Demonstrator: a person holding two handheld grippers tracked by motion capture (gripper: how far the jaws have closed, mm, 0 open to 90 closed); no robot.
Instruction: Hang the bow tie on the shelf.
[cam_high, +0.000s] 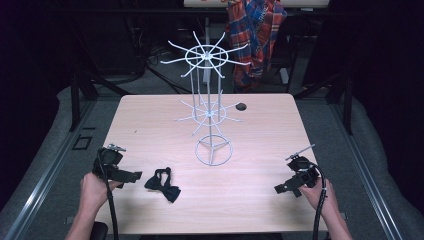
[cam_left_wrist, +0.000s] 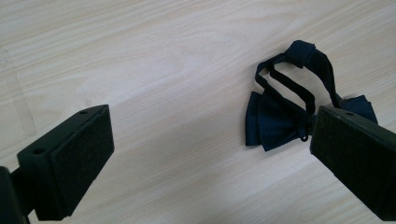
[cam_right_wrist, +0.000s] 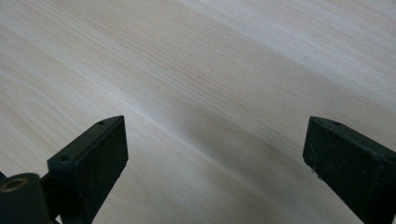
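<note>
Navy fabric, folded into a small bow tie (cam_high: 163, 185), lies flat on the pale wooden table (cam_high: 260, 125) near its front edge, just to the right of the left gripper (cam_high: 131, 176) and well short of the white wire rack (cam_high: 210, 112) that stands mid-table. Nothing hangs on the rack's 2 tiers of spokes, and the tie is untouched — so the work, which looks to be lifting the tie and hanging it on a spoke, has not really begun; the reach, the grasp, the carry and the hanging all seem to remain.

In the left gripper view the jaws stand wide apart, and the bow tie (cam_left_wrist: 280, 119) sits ahead, toward the right-hand jaw, which hides part of one wing. The right gripper (cam_high: 281, 188) hovers near the table's right front corner, also spread wide, with bare wood between its jaws in its own view, well apart from the tie.

From above, the tie's long axis runs diagonally — the bow at the near-right end, the neck strap looping away toward the far-left. The strap looks like the easier part to catch on a spoke.
</note>
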